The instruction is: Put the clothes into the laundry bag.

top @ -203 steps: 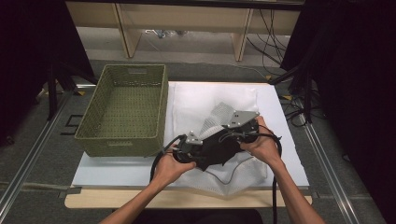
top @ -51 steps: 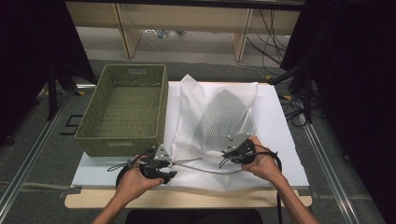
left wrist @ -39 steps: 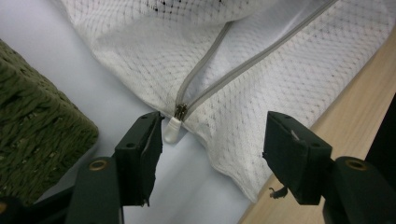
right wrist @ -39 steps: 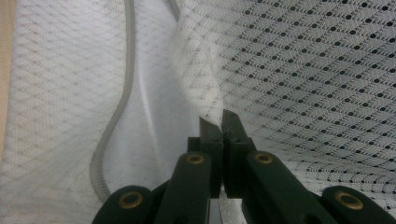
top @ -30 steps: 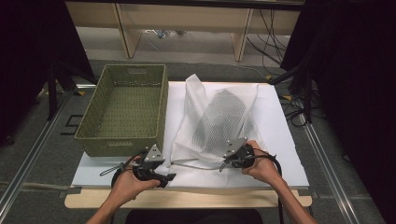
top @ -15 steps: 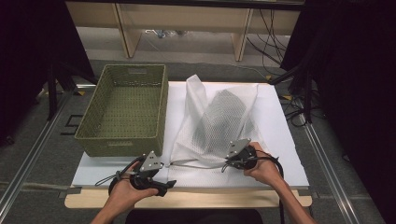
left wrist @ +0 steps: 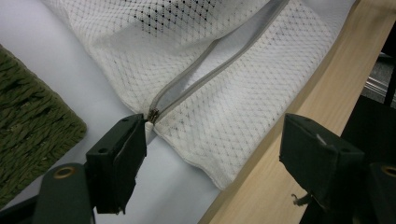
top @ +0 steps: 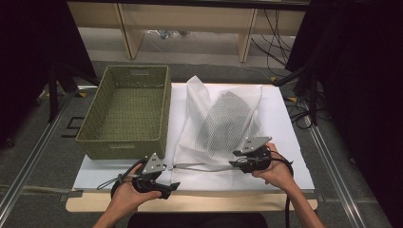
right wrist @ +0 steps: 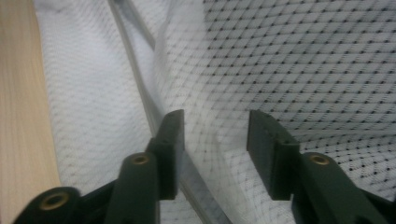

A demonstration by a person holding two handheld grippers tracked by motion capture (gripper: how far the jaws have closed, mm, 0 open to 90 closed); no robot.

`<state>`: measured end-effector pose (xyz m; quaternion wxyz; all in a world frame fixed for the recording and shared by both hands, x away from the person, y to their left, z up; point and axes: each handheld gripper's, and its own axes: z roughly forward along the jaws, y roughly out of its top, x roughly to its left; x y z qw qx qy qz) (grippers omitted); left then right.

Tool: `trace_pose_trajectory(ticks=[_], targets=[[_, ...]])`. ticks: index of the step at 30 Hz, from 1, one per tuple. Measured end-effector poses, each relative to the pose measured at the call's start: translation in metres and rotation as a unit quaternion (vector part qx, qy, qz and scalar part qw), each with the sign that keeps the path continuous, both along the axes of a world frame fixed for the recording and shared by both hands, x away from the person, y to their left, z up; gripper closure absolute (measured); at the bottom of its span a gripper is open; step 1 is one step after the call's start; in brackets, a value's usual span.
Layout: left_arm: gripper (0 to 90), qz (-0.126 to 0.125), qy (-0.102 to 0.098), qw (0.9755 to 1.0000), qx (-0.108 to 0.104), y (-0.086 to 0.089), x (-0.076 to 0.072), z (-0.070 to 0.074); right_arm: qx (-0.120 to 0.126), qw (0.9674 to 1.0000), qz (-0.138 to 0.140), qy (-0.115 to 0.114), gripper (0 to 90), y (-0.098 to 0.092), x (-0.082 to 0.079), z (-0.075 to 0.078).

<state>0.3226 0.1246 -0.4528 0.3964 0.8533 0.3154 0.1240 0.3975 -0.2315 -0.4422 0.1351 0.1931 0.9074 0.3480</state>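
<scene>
White mesh laundry bag w/ grey zipper [top: 223, 126] lies flat on white sheet [top: 285, 114] covering the light wood desk [top: 228, 202], right of centre, mouth end twd the near desk edge. Dark item visible inside through the mesh; can't tell what. Zipper runs along the bag's near edge, partly undone: the two grey tapes [left wrist: 219, 60] spread apart from the small metal zip slider [left wrist: 151, 115], at the bag's near-left corner.

L tool [top: 171, 186] at near-left part of desk, close to near edge, held in L hand [top: 126, 197]. Jaws wide apart, nothing between pads; in left gripper view one jaw tip sits just beside the slider, contact can't be told; other jaw over bare wood edge.

R tool [top: 234, 164] at bag's near-right part, held in R hand [top: 275, 171]. Jaws have just been opening; now standing apart w/ a fold of mesh [right wrist: 210, 116] rising between them, pads not pressing on it. Zipper tape passes under one jaw.

Olive-green woven rectangular basket [top: 126, 111] on left side of desk, its right wall just beside bag's left edge.
</scene>
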Motion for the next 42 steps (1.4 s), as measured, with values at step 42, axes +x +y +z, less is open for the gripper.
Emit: trace_pose_trajectory(ticks=[42], targets=[[21.0,0.007,-0.002,1.0,-0.007,-0.004,0.003,-0.002,0.096,0.9869,-0.129,0.017,29.2,-0.05,-0.022,-0.001]])
